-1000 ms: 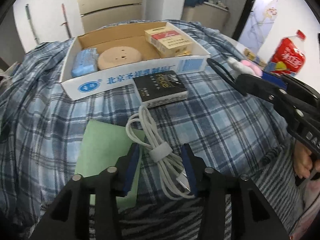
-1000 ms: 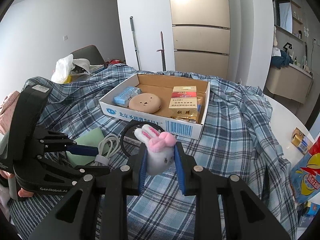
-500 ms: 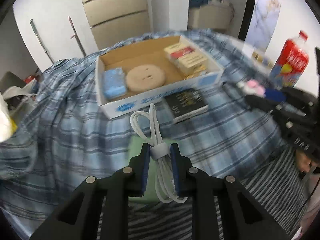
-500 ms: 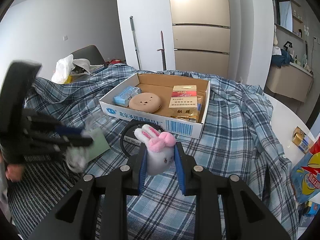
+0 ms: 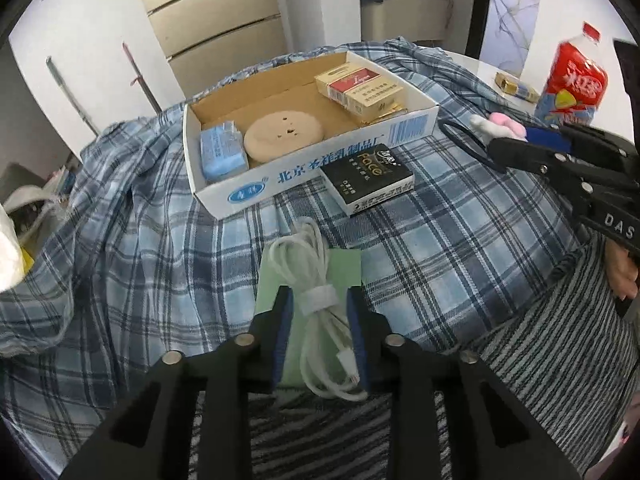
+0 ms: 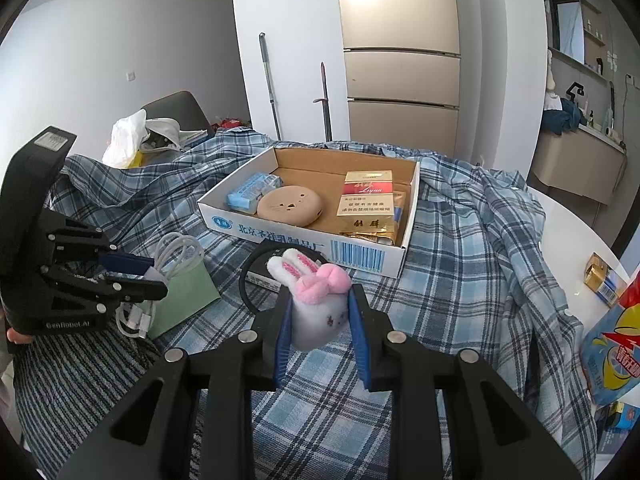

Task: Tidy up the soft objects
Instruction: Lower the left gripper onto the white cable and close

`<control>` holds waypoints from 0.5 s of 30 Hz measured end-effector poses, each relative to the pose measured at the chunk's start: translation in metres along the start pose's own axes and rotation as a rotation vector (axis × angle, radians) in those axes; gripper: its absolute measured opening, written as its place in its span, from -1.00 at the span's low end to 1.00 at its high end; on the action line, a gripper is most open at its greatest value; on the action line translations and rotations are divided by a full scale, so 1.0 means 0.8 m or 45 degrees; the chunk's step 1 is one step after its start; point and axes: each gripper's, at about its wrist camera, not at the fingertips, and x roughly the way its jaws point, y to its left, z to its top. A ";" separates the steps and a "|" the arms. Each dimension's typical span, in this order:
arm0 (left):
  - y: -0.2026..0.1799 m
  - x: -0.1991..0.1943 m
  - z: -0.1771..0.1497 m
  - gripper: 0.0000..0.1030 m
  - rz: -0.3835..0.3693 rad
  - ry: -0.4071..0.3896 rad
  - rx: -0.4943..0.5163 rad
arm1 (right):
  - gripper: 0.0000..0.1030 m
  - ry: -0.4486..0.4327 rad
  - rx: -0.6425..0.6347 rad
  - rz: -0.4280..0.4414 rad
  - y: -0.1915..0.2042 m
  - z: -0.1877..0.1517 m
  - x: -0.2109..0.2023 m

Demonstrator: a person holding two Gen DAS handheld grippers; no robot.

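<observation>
A bundled white cable (image 5: pixel 316 280) lies over a green sheet (image 5: pixel 344 268), between the pads of my left gripper (image 5: pixel 318 296). Its jaws are opening, and a thin gap shows beside the cable's strap. Whether the cable (image 6: pixel 176 248) rests or hangs I cannot tell. My right gripper (image 6: pixel 320 294) is shut on a white plush bunny (image 6: pixel 316 312) with pink ears, held just above the plaid cloth in front of the cardboard box (image 6: pixel 280 240). A black loop trails from the bunny. In the left wrist view the right gripper (image 5: pixel 520 140) and the bunny (image 5: pixel 496 126) are at the right.
The cardboard box (image 5: pixel 304 176) holds a blue pack, a tan round pad and cigarette cartons. A black packet (image 5: pixel 368 178) lies against the box's front wall. A red-labelled bottle (image 5: pixel 572 84) stands at the right edge. Striped fabric covers the near side.
The left gripper went from wide open around the cable to shut on it, carried it up and left over the green sheet, and now stands slightly apart. The right gripper kept still.
</observation>
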 end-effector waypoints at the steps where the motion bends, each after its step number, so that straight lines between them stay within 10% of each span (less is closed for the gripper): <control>1: 0.004 0.000 0.000 -0.06 -0.015 -0.007 -0.019 | -0.52 0.001 -0.001 0.000 0.000 0.000 0.000; 7: 0.006 -0.003 -0.002 0.47 0.012 -0.030 -0.039 | -0.52 0.001 -0.007 -0.001 0.000 0.000 -0.001; 15: -0.014 0.014 -0.019 0.51 0.053 0.021 0.010 | -0.52 0.007 -0.009 -0.001 0.002 0.001 0.000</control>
